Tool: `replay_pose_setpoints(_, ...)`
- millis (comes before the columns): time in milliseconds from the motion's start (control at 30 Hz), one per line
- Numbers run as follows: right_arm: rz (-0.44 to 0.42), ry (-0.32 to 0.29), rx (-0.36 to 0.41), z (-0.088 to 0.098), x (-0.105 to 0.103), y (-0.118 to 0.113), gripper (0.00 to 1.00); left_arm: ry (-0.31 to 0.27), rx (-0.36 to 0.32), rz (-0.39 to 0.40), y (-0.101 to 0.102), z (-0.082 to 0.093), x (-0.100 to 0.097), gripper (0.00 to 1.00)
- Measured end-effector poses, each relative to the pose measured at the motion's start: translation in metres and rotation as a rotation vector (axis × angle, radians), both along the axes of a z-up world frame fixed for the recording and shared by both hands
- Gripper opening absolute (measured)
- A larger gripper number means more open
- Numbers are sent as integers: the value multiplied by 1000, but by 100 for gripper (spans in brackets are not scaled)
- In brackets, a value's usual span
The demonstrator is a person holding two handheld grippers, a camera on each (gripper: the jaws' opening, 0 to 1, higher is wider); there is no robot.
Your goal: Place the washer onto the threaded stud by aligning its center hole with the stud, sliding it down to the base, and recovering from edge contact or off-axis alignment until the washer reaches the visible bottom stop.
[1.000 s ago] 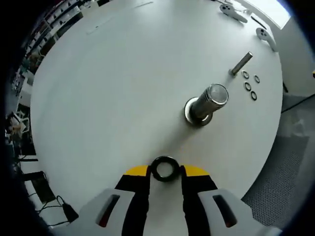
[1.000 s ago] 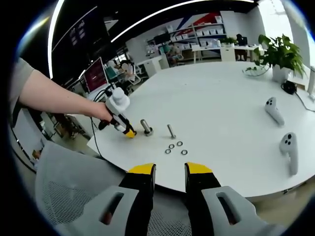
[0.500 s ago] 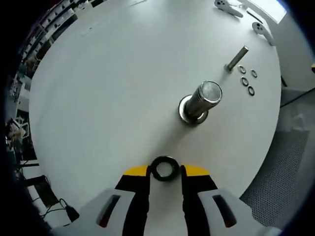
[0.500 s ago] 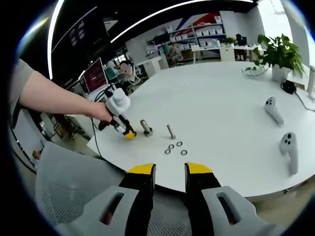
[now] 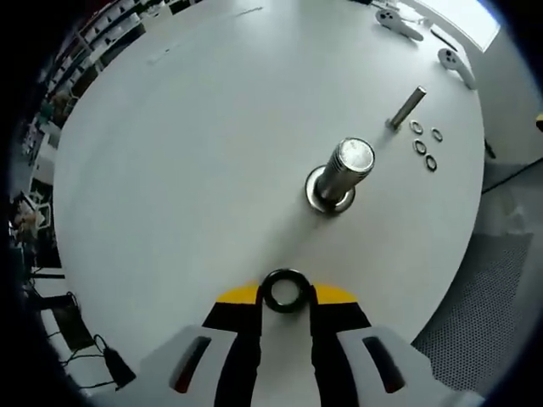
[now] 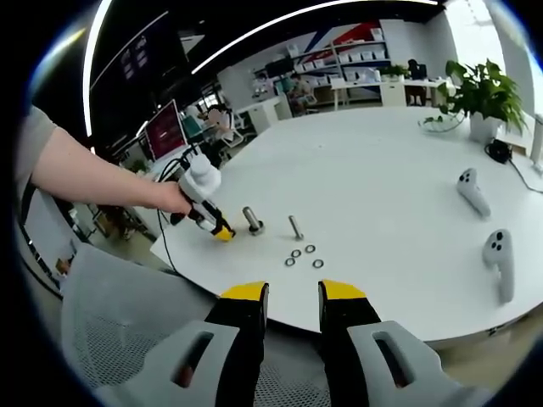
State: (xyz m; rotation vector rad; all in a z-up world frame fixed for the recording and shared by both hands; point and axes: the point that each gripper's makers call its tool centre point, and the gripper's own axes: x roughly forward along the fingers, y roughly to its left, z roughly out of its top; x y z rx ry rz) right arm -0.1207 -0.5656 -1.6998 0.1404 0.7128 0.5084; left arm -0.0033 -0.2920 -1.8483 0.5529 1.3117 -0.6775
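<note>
In the left gripper view, the left gripper (image 5: 286, 298) rises from the near edge with its yellow-tipped jaws drawn in narrow on a dark ring-shaped washer (image 5: 285, 290), which sits gripped between the tips. The washer hangs over the round white table (image 5: 187, 144), near its close rim and well short of the stud. Farther in and a little to the right stands the threaded stud (image 5: 342, 172), a thick silver post upright on a wider round base. Beyond it, farther right, a slimmer metal bolt (image 5: 405, 108) stands on the table, with four small spare washers (image 5: 423, 145) lying flat just beside it. At the far edge rest two white handheld controllers (image 5: 424, 38).

In the right gripper view, the right gripper (image 6: 293, 298) is held off the table over a grey mesh chair (image 6: 127, 322), its jaws parted by a narrow gap with nothing between them. To the left, a person's bare forearm (image 6: 93, 174) reaches in, holding the left gripper just beside the stud near the table edge. The bolt and loose washers lie to the right of it. Farther right lie the two controllers, and a potted plant (image 6: 479, 93) stands at the far right. Desks, shelves and monitors (image 6: 165, 127) fill the room behind.
</note>
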Motion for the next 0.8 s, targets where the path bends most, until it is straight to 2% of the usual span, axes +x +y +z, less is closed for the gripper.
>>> replay_pose_setpoints(100,6,1,-3,0,0,1,26,-11,14,-51,1,1,-6,19)
replay_pose_setpoints(233,4,-2,0,0,0,1,26,-14,11,-67,1,2,-8,19)
replay_pose_setpoints(433,6,-3,1,1,0,1,26,-40,-18,-66,-2,23,3,19)
replay_pose_setpoints(533,12,-3,1,1,0,2,26,-68,-42,-101,-14,38,9,19)
replay_pose_setpoints(633,11,-5,3,1,0,2,26,-92,-36,-168,-24,53,13,19)
replay_pose_setpoints(800,10,-5,6,1,1,2,26,-113,-45,-191,-32,68,21,19)
